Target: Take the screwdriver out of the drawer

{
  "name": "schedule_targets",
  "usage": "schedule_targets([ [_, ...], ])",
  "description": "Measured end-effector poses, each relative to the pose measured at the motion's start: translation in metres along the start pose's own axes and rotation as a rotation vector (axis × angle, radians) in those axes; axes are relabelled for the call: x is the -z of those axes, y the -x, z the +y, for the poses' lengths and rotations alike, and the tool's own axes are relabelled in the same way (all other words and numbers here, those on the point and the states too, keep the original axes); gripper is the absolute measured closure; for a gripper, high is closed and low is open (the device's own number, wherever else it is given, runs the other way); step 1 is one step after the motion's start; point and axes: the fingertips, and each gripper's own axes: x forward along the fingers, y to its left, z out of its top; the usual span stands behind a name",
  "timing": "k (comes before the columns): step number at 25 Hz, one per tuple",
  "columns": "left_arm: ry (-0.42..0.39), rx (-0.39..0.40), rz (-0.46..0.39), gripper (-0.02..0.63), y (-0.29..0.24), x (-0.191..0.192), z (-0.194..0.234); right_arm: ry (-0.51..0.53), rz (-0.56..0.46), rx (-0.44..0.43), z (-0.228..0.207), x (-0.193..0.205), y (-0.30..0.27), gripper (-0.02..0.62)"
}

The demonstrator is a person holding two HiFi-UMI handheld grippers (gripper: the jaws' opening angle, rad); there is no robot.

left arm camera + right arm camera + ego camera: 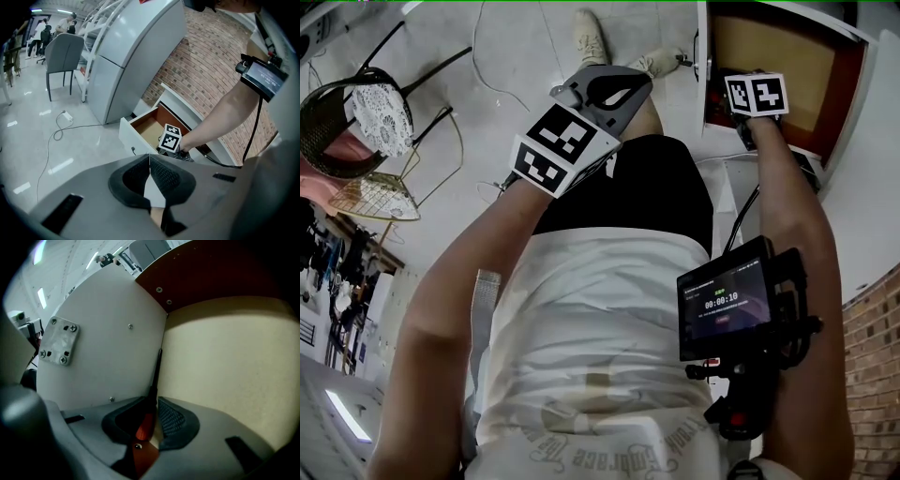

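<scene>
**Inspector:** Room and surfaces, please.

**Assistant:** A pale, glossy floor (33, 154) with a loose cable (58, 131) lying on it. A tall grey fridge (126, 61) stands against a brick wall (206, 70). A grey chair (63, 54) stands well apart from it, further into the room. A low white cabinet (187, 105) sits at the foot of the brick wall, beside the fridge.

**Inspector:** The drawer?

**Assistant:** The drawer (133, 136) is pulled out of that cabinet. It has a white front, a pale wood bottom and red-brown side walls. From inside, a small metal plate (58, 341) shows screwed to the white front panel.

**Inspector:** Location of the screwdriver?

**Assistant:** The screwdriver (145, 425) is inside the drawer. Its orange handle sits between the jaws of the right tool (152, 420). Its dark shaft runs up along the corner where the white panel meets the pale bottom. I cannot tell whether the tip touches either surface.

**Inspector:** State of that tool?

**Assistant:** It is pinching the screwdriver handle, with one pad on each side. The person's right arm reaches down into the drawer and carries a small screen (727, 305) strapped at the forearm.

**Inspector:** And the other?

**Assistant:** The left tool (150, 164) is held above the person's lap, outside the drawer, and faces toward it. Its jaws are pressed together at the tips, with nothing between them.
</scene>
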Motion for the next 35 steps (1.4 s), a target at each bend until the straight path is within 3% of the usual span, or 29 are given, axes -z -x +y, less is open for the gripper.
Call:
schedule_targets([
  [13,0.005,-0.009,0.009,0.584,0.011,0.003,0.002,-0.062,-0.019,-0.129,0.011,-0.004,0.003,0.522],
  [22,-0.011,0.005,0.006,0.584,0.000,-0.010,-0.002,-0.095,-0.015,-0.083,0.007,-0.005,0.001,0.535],
  [35,-0.088,0.024,0.022,0.584,-0.003,-0.020,0.003,-0.092,-0.123,-0.024,0.004,-0.020,0.021,0.535],
])
